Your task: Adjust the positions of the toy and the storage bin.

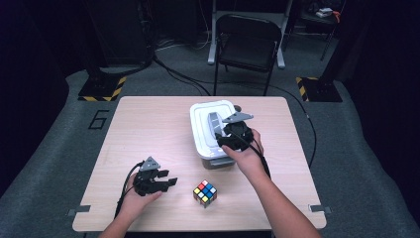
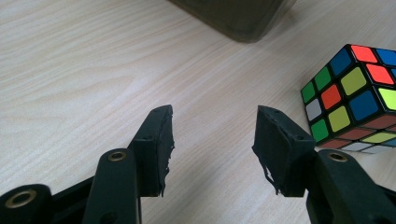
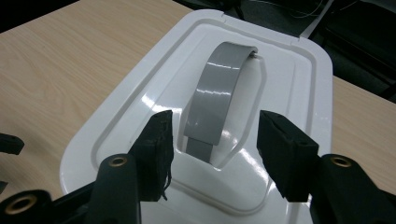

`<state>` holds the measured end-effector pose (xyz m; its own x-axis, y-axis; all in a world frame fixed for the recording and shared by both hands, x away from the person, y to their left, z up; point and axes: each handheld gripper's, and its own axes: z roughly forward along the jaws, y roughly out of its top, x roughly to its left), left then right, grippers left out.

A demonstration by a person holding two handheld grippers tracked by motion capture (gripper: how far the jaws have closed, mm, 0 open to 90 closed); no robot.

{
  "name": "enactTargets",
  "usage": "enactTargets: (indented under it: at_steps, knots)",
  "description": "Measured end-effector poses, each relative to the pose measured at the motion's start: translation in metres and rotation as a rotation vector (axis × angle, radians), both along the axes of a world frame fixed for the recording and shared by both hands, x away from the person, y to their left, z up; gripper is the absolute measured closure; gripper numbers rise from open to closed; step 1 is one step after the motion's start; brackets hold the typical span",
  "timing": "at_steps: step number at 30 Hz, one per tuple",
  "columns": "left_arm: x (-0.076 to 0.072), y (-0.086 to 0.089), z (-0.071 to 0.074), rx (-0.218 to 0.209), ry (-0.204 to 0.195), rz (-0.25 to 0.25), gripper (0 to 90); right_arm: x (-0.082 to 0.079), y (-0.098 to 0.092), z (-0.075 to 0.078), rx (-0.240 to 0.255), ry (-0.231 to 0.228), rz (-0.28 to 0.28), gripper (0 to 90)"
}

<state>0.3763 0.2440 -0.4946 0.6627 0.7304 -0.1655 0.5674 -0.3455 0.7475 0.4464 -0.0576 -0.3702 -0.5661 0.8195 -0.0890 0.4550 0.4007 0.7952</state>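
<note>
The right gripper (image 3: 212, 140) hangs over the white lid (image 3: 140, 107) of the bin on the table (image 1: 148, 129), jaws apart and empty, straddling the near end of the grey handle (image 3: 217, 93), whose long axis runs straight away from it.

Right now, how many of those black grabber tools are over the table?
2. The left gripper rests low on the table beside the puzzle cube, jaws apart with nothing between them. The right gripper hovers over the white box lid, jaws either side of its grey handle.
</note>
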Motion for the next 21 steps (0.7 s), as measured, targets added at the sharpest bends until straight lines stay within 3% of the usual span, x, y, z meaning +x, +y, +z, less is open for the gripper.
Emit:
enactTargets:
  at_steps: [7, 21]
  knots:
    - [-0.001, -0.002, -0.001, 0.002, 0.003, -0.008, 47.1, 0.009, 0.009, -0.004, -0.028, -0.011, 0.0, 47.2]
    - [0.0, 0.0, 0.0, -0.002, 0.006, -0.017, 47.1, 0.021, 0.027, -0.017, -0.08, 0.007, -0.058, 55.9]
